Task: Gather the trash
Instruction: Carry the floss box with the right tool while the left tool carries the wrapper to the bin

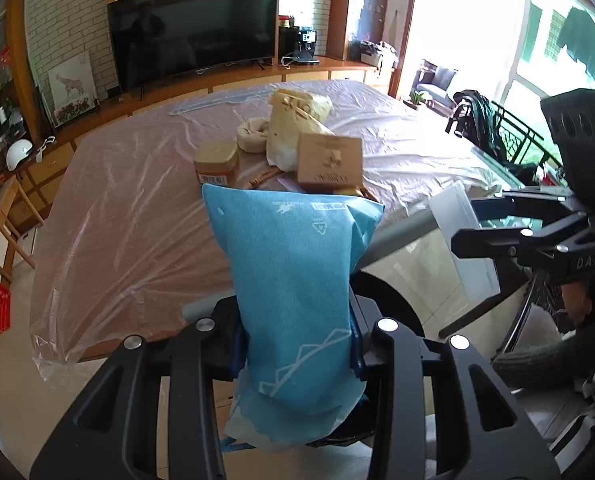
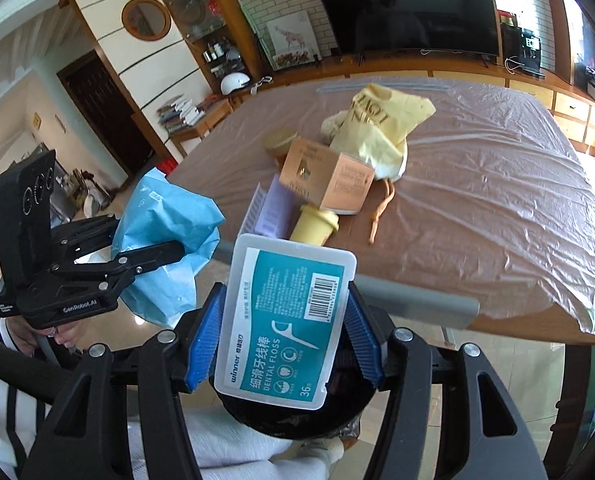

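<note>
Left gripper [image 1: 297,344]: jaws pinching a blue bag [image 1: 293,280], clamped low at 6 o'clock in the left view, bag rising upright between the pads toward 12 and hiding the near table edge. Same bag [image 2: 165,240] seen at 9 o'clock in the right view, crumpled, bulging past the black fingers on both sides.

Right gripper [image 2: 285,332]: jaws closed on a floss box [image 2: 285,320], blue pads pressing its two long edges, box tilted, label up, top corner poking toward 12 beyond the fingertips. Directly below it, at 6 o'clock, a dark bin [image 2: 297,412] with a black liner.

On the table [image 2: 497,200] under clear plastic sheet, toward 12 o'clock of both grippers: brown carton [image 2: 325,176], yellow bag [image 2: 381,124], small yellow bottle [image 2: 313,224], tan jar [image 1: 217,162]. All well apart from both sets of jaws.
</note>
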`<action>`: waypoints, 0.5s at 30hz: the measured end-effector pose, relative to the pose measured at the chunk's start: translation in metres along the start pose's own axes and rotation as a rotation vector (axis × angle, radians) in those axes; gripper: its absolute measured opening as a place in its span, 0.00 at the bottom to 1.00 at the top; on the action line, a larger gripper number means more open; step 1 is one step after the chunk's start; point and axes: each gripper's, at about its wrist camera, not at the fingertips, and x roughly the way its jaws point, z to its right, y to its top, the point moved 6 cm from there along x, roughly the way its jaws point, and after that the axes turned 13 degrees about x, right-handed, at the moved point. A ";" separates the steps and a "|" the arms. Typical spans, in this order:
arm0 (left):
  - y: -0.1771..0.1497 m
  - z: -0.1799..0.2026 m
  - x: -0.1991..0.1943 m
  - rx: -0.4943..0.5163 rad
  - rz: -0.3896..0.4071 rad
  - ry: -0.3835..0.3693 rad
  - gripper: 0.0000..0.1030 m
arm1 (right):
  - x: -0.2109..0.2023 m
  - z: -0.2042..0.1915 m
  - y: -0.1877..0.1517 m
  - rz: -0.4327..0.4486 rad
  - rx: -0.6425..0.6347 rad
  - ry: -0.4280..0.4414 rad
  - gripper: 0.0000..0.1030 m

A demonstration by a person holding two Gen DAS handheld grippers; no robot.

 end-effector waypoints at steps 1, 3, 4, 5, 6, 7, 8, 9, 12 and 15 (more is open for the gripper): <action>-0.003 0.005 0.001 0.011 -0.006 -0.004 0.38 | 0.001 -0.001 -0.002 -0.003 -0.003 -0.003 0.55; -0.007 0.011 0.001 0.025 -0.011 -0.010 0.38 | 0.002 0.000 -0.007 -0.012 -0.004 -0.010 0.55; -0.009 0.015 0.002 0.033 -0.015 -0.017 0.38 | 0.003 0.000 -0.009 -0.017 -0.003 -0.008 0.55; -0.010 0.022 0.003 0.036 -0.018 -0.020 0.38 | 0.005 0.000 -0.012 -0.021 -0.002 -0.010 0.55; -0.011 0.025 0.004 0.040 -0.021 -0.027 0.38 | 0.005 0.000 -0.013 -0.024 -0.004 -0.012 0.55; -0.012 0.028 0.005 0.047 -0.025 -0.034 0.38 | 0.006 -0.001 -0.016 -0.029 -0.010 -0.015 0.55; -0.013 0.030 0.005 0.052 -0.028 -0.037 0.38 | 0.007 -0.002 -0.019 -0.034 -0.019 -0.021 0.55; -0.014 0.034 0.007 0.057 -0.032 -0.041 0.38 | 0.008 -0.003 -0.021 -0.040 -0.024 -0.027 0.55; -0.020 0.041 0.012 0.065 -0.051 -0.060 0.38 | 0.013 -0.001 -0.026 -0.057 -0.026 -0.036 0.55; -0.030 0.046 0.018 0.067 -0.077 -0.078 0.38 | 0.017 0.000 -0.030 -0.069 -0.026 -0.047 0.55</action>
